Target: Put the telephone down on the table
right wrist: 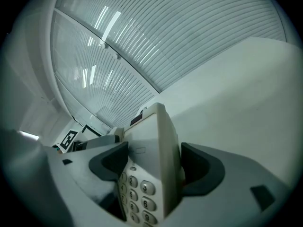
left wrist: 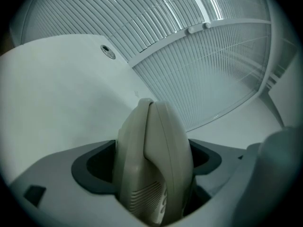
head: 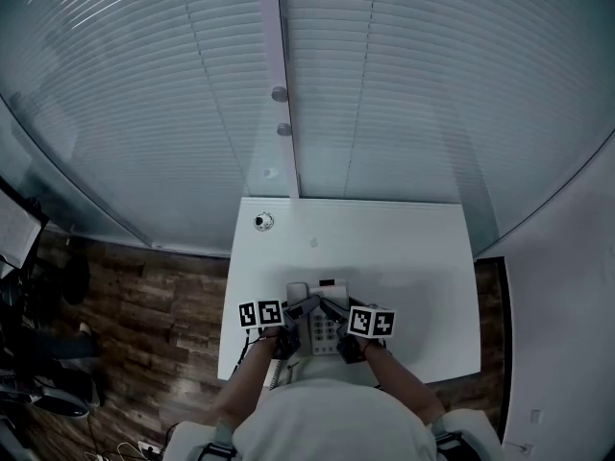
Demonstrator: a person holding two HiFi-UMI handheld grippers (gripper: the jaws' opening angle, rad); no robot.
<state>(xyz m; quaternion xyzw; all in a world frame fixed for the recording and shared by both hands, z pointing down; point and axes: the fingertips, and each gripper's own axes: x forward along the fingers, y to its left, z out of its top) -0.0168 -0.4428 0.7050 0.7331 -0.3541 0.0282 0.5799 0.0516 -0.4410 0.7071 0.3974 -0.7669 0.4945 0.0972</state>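
Note:
A beige desk telephone [head: 320,317] with a handset and keypad is near the front edge of the white table [head: 404,248], held from both sides. My left gripper [head: 294,313] is shut on its handset side; in the left gripper view the handset edge [left wrist: 154,164] fills the space between the jaws. My right gripper [head: 333,312] is shut on the keypad side; the right gripper view has the telephone body with number keys [right wrist: 149,167] clamped between the dark jaw pads. Whether the telephone rests on the table or hangs just above it cannot be told.
A small round cable grommet [head: 262,222] sits at the table's far left corner. White window blinds [head: 384,84] stand behind the table. Wooden floor [head: 144,305] lies to the left, with dark equipment at the far left.

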